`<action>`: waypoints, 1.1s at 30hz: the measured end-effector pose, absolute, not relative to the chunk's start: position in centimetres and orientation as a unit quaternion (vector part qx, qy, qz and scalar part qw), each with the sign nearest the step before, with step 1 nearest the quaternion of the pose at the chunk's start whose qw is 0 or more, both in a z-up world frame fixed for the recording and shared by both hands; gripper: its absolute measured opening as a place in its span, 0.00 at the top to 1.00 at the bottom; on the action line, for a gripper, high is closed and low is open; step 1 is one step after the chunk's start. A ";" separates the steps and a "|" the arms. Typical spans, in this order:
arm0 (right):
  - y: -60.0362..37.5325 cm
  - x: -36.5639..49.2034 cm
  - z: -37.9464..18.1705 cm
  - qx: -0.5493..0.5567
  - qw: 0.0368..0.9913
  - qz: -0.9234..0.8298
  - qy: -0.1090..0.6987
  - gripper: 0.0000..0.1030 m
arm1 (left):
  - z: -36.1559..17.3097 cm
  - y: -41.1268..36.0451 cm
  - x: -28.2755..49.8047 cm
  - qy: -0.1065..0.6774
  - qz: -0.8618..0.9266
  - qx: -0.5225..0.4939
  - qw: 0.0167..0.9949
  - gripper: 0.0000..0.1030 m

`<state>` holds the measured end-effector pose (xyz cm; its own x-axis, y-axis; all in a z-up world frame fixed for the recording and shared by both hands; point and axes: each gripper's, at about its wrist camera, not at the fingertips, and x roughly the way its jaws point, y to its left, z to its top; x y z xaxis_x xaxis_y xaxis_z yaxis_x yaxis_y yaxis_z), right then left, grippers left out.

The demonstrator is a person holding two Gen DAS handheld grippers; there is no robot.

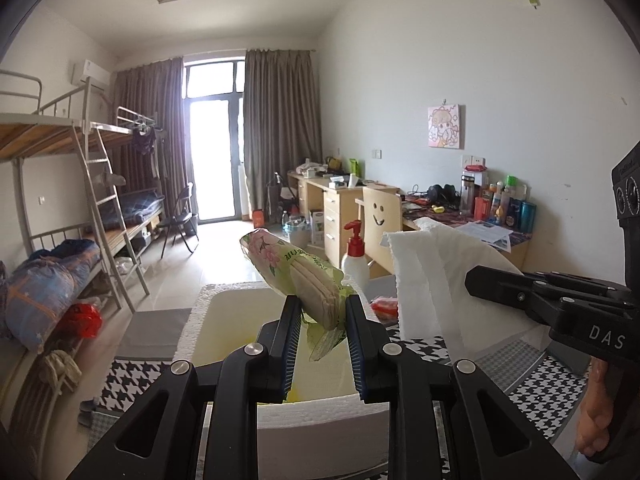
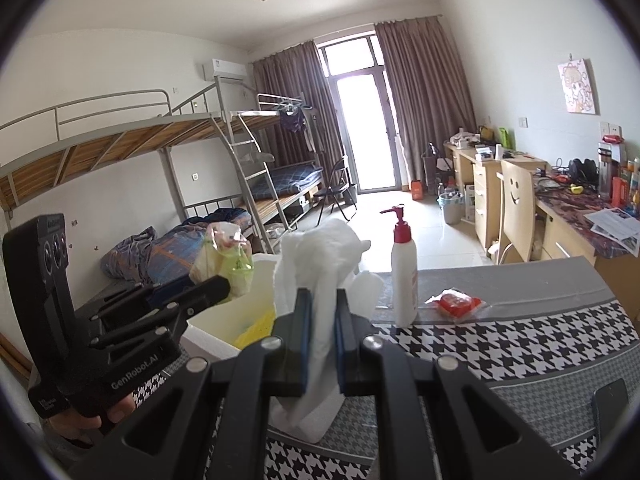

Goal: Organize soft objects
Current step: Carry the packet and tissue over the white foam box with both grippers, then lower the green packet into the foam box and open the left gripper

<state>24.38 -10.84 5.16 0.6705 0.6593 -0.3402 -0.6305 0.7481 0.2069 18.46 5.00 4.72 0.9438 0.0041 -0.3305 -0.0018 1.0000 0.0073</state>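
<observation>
Left gripper (image 1: 322,322) clamped on tissue pack (image 1: 298,276) by its lower end, held above foam box (image 1: 200,320). Right gripper (image 2: 320,320) pinched narrow on paper towel (image 2: 320,264), raised just beside the box. Risks: pack pivoting out of a shallow end grip; loose towel folds snagging on pump bottle (image 2: 404,276) beyond.

One tissue pack (image 1: 298,276), one white cloth (image 2: 320,264), one pump bottle (image 2: 404,276), one foam box (image 1: 320,424).
</observation>
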 end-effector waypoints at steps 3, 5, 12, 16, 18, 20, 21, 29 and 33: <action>-10.1 24.5 5.4 0.030 0.912 0.358 0.199 0.87 | 4.8 5.3 18.5 0.167 0.006 0.003 0.986 0.76; -9.7 24.7 5.5 0.028 0.910 0.364 0.198 0.87 | 4.9 5.4 18.5 0.165 0.009 0.002 0.986 0.76; -8.2 24.8 5.9 0.018 0.907 0.373 0.195 0.87 | 4.8 6.3 19.1 0.170 0.018 -0.001 0.985 0.76; -7.8 25.0 5.9 0.016 0.905 0.375 0.198 0.87 | 4.5 6.8 19.5 0.178 0.016 -0.006 0.984 0.76; -7.5 25.1 5.8 0.013 0.905 0.376 0.200 0.87 | 4.4 7.0 19.7 0.182 0.015 -0.008 0.983 0.76; -7.3 25.1 5.7 0.012 0.904 0.376 0.202 0.87 | 4.2 7.3 19.9 0.185 0.015 -0.012 0.983 0.76; -7.3 25.2 5.7 0.011 0.904 0.376 0.202 0.87 | 4.2 7.5 20.0 0.187 0.015 -0.014 0.982 0.75; -6.9 25.7 5.5 0.005 0.905 0.370 0.211 0.87 | 3.8 8.7 20.5 0.194 0.029 -0.033 0.980 0.30; -6.5 25.5 5.7 0.004 0.905 0.370 0.209 0.87 | 3.9 9.0 20.0 0.185 0.049 -0.033 0.981 0.15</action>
